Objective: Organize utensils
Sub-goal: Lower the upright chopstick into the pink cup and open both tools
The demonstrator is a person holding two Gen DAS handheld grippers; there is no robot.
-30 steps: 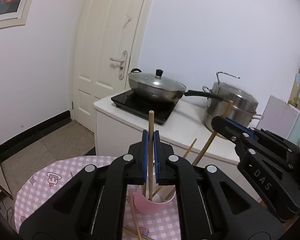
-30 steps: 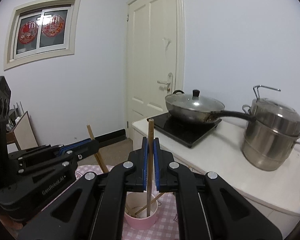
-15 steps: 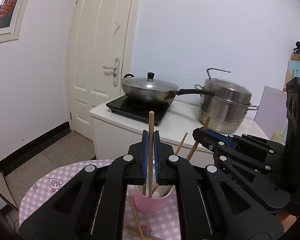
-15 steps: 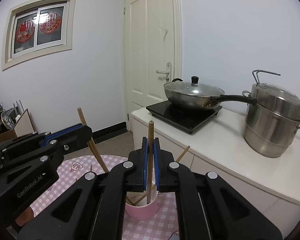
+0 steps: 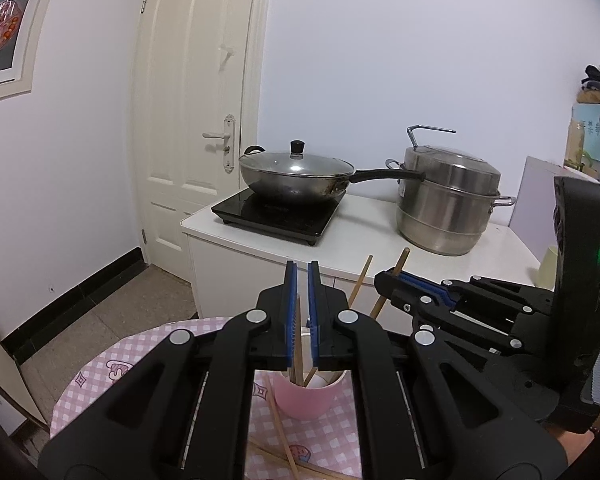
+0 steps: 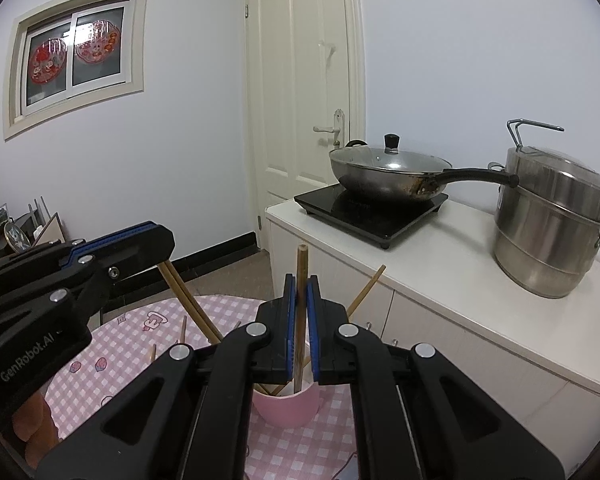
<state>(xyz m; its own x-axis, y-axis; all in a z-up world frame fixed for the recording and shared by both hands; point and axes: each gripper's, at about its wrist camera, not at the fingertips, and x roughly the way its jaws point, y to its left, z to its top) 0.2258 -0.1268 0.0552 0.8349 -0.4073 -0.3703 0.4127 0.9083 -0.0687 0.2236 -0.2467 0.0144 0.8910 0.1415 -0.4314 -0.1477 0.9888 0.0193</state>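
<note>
— Low in the centre of both wrist views, what sits there?

— A pink cup [image 5: 306, 398] on a pink checked tablecloth [image 6: 140, 332], chopsticks leaning inside it.

— And the grippers?

— The left gripper [image 5: 302, 280] has its blue jaws slightly parted; a chopstick [image 5: 297, 344] stands loose between them, down in the cup. The right gripper [image 6: 301, 288] pinches an upright wooden chopstick [image 6: 301, 264] over the cup (its lower end is inside). More chopsticks [image 5: 278, 428] lie on the cloth, lower centre.
</note>
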